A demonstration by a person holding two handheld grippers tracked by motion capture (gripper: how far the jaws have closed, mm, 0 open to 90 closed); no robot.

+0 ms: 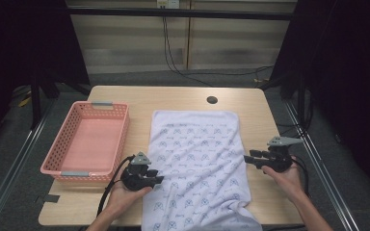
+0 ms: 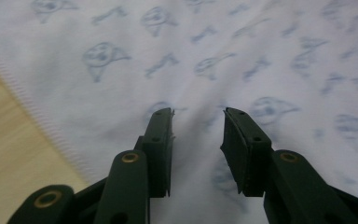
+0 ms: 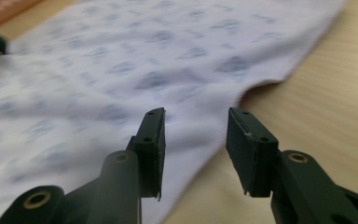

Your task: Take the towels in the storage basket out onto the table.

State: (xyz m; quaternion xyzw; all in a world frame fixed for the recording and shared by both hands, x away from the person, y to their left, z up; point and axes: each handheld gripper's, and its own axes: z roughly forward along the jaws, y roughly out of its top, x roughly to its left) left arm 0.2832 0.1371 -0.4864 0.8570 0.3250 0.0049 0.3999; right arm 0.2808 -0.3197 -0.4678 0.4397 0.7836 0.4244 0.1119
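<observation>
On the desk (image 1: 173, 96) the printed towel (image 1: 197, 163) runs long from far to near, its near end rumpled at the edge; your left tool (image 1: 156, 180) and right tool (image 1: 248, 157) flank it, each half-open and holding nothing, jaws pointing inward

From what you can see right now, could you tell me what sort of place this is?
Probably a lab recording bay: a wooden table ringed by black curtains, with loose cables on the floor behind.
</observation>
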